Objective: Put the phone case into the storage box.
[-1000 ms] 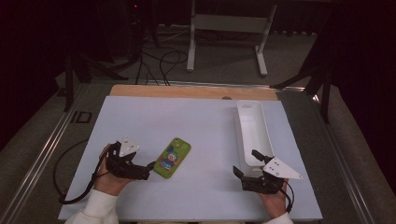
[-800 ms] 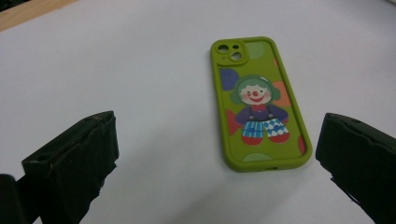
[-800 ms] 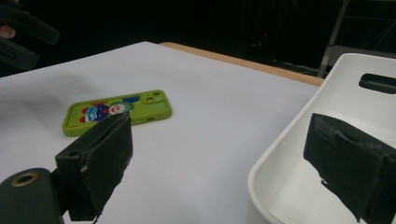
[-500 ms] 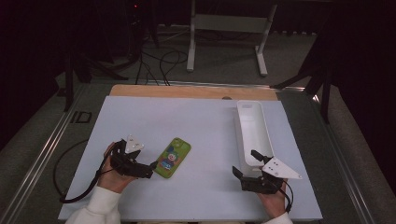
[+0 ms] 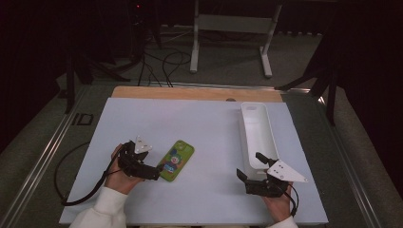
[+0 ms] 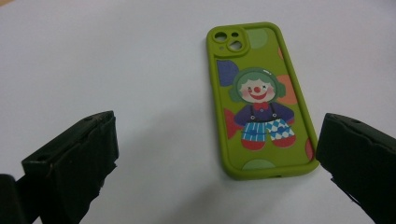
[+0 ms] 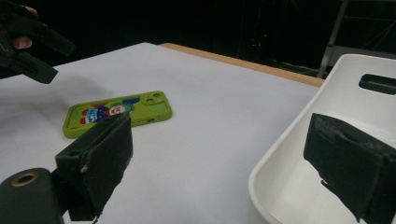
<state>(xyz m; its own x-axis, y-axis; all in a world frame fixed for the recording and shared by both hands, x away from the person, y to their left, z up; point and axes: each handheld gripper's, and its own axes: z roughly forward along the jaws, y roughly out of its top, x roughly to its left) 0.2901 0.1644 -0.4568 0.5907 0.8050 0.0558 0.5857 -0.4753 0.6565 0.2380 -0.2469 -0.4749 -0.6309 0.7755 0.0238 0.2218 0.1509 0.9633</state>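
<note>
left hand-held gripper (image 5: 151,172) gapes just short of the phone (image 5: 175,160), likely lining up a grab; right hand-held gripper (image 5: 250,172) idles agape beside the tray (image 5: 256,134)

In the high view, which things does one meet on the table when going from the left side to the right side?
Left gripper → green phone case → right gripper. The white tray overlaps the right gripper from left to right, so I leave it out of the order.
</note>
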